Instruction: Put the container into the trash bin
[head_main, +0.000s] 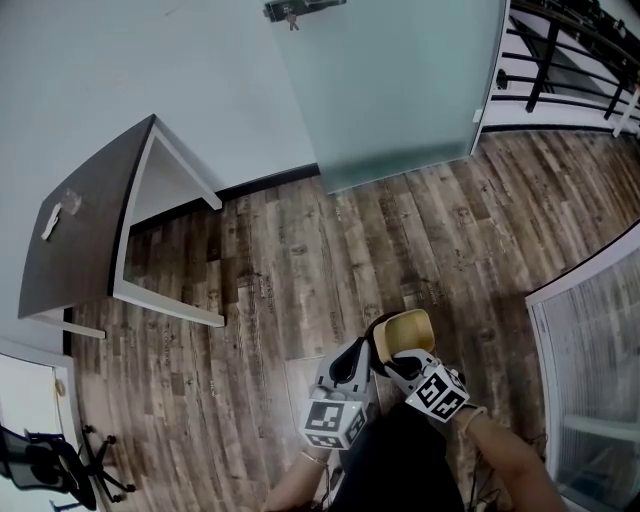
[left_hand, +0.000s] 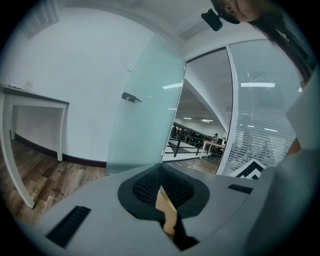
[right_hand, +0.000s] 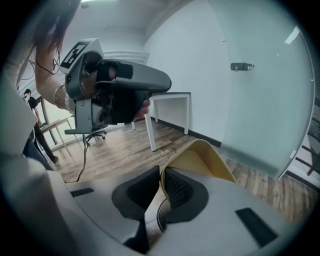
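I have the tan container (head_main: 408, 328) pinched from 2 sides. It is up off the wooden floor (head_main: 300, 250), close in front of me and a little right of centre. My left gripper (left_hand: 161, 174) comes at it from the left. Its fingers (left_hand: 146, 187) are almost together, with only a thin tan strip of the container's wall squeezed between them. My right gripper (right_hand: 161, 175) takes it from the near right. Its fingers (right_hand: 181, 190) stand a narrow way apart and clamp the curved rim, which rises past them toward the far side. The 2 grippers sit just beside each other.

Far to the left a dark-topped counter (head_main: 80, 225) on white legs stands against the pale wall (head_main: 150, 50). A frosted glass door (head_main: 400, 90) closes the far side. An office chair (head_main: 45, 465) is at the near left.
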